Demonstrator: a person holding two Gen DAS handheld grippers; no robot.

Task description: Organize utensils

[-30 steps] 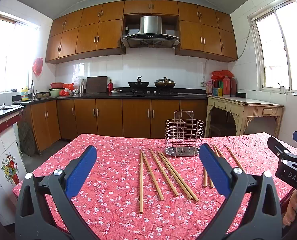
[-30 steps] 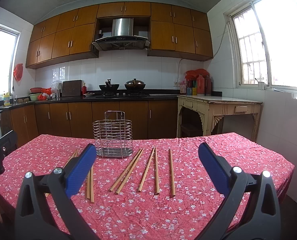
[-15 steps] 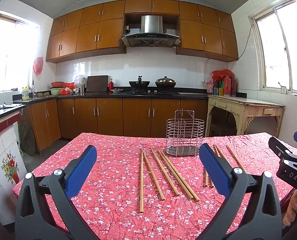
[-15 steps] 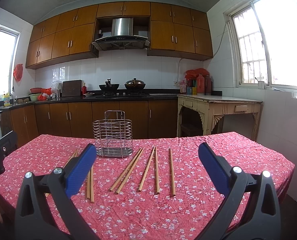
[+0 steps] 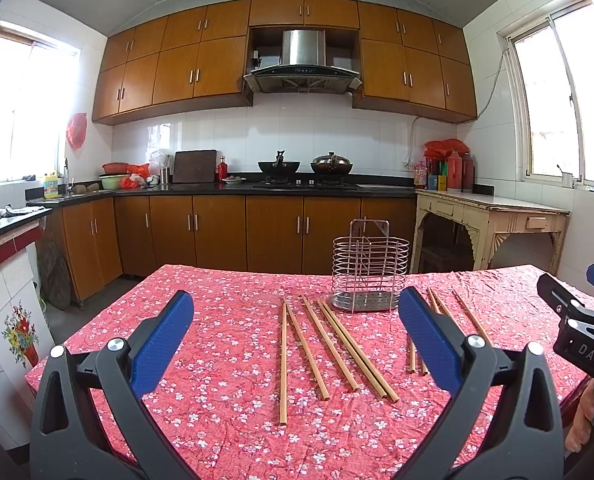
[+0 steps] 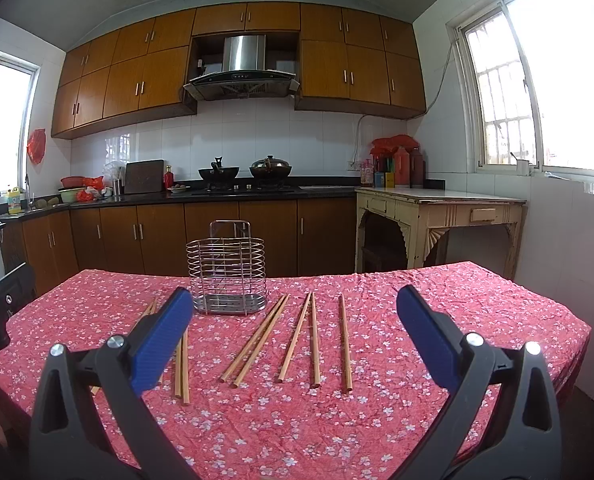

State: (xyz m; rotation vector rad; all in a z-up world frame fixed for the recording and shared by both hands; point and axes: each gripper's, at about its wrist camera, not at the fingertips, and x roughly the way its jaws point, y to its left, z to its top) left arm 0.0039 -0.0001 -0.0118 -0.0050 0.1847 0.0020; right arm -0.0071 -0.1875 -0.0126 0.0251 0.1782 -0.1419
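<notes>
Several wooden chopsticks (image 5: 339,350) lie loose on a table with a red flowered cloth (image 5: 225,364), fanned out in front of an empty wire utensil holder (image 5: 369,267). The right wrist view shows the same chopsticks (image 6: 313,340) and holder (image 6: 228,269). My left gripper (image 5: 295,334) hovers open over the near part of the table, nothing between its blue pads. My right gripper (image 6: 293,330) is open too, short of the chopsticks. Its blue pads hide parts of a few sticks. At the right edge of the left view the right gripper's body (image 5: 581,332) shows.
The table's far edge (image 6: 257,276) drops to a kitchen floor. Beyond stand brown base cabinets (image 5: 225,232) with a stove and pots, and a pale side table (image 5: 493,220) by the right wall. A hand (image 5: 581,416) holds the right gripper low at the right.
Both views have shifted very slightly; the grippers stay open and the chopsticks and holder lie where they were.
</notes>
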